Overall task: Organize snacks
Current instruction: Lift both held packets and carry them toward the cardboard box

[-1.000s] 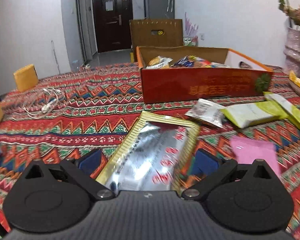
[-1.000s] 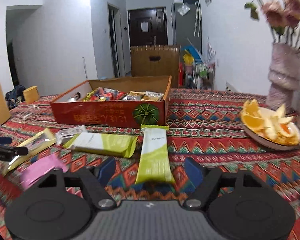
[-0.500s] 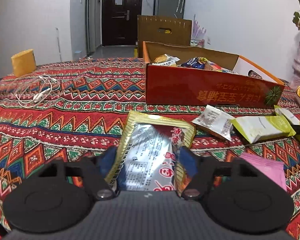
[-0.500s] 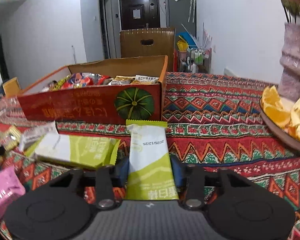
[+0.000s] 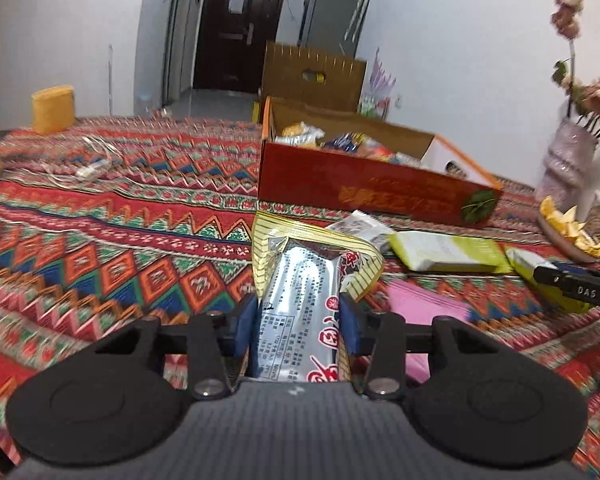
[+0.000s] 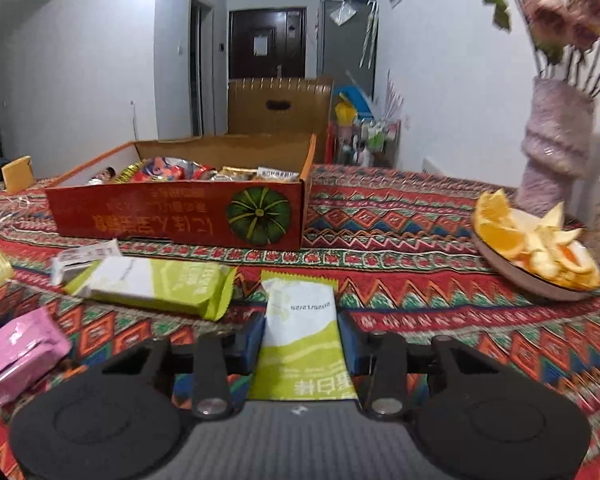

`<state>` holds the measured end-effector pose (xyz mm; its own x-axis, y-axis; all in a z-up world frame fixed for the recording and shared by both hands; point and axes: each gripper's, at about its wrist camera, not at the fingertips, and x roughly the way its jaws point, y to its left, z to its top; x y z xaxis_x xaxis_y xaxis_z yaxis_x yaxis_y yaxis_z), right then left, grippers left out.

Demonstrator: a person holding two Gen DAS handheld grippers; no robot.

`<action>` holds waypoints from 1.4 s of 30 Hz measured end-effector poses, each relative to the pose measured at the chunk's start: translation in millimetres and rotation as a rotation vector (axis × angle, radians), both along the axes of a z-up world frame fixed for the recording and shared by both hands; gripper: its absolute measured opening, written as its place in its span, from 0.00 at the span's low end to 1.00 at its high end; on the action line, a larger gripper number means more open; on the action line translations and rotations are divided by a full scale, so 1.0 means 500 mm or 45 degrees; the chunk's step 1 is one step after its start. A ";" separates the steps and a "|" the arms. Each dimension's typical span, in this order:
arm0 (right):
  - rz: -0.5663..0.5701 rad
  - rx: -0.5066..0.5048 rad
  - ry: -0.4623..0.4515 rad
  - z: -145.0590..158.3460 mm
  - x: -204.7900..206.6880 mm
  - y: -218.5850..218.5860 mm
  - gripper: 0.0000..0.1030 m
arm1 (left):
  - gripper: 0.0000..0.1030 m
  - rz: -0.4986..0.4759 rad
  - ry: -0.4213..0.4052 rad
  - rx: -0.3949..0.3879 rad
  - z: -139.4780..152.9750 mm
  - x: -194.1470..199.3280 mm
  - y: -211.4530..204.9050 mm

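Both grippers now clamp snacks that lay loose between wide jaws a second ago.
Left gripper (image 5: 298,320), jaws closing, pinches foil pack (image 5: 300,300); right gripper (image 6: 302,338) grasps green bar (image 6: 302,320). Both near table's front edge, short of box (image 6: 172,212), likely bound there.
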<state>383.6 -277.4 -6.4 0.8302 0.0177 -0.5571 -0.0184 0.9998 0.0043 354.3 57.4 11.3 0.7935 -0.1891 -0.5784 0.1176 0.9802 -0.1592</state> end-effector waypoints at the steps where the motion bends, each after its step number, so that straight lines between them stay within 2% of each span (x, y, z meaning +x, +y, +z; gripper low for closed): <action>1: -0.003 -0.002 -0.008 0.003 -0.024 0.004 0.38 | 0.42 0.010 -0.017 -0.003 0.007 -0.032 -0.003; 7: 0.061 0.055 0.018 0.011 -0.189 0.035 0.38 | 0.43 -0.013 -0.031 -0.075 0.035 -0.169 -0.014; 10: 0.116 0.088 0.044 0.010 -0.260 0.056 0.38 | 0.43 -0.016 -0.033 -0.073 0.043 -0.209 -0.023; 14: 0.176 0.033 0.049 0.008 -0.338 0.090 0.38 | 0.43 -0.025 -0.025 -0.085 0.045 -0.254 -0.029; 17: 0.210 0.049 0.045 0.015 -0.376 0.101 0.38 | 0.43 -0.029 -0.033 -0.118 0.052 -0.286 -0.029; 29: 0.205 0.083 -0.020 0.035 -0.431 0.088 0.38 | 0.43 -0.046 -0.089 -0.106 0.080 -0.342 -0.051; 36: 0.192 0.086 -0.039 0.042 -0.406 0.075 0.38 | 0.43 -0.051 -0.088 -0.102 0.085 -0.311 -0.057; 42: 0.195 0.037 -0.094 0.073 -0.354 0.064 0.38 | 0.43 -0.065 -0.132 -0.082 0.106 -0.259 -0.071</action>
<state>206.8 -245.4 30.2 0.8552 0.1628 -0.4920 -0.1722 0.9847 0.0265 224.9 22.0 64.3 0.8369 -0.2648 -0.4791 0.1860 0.9607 -0.2060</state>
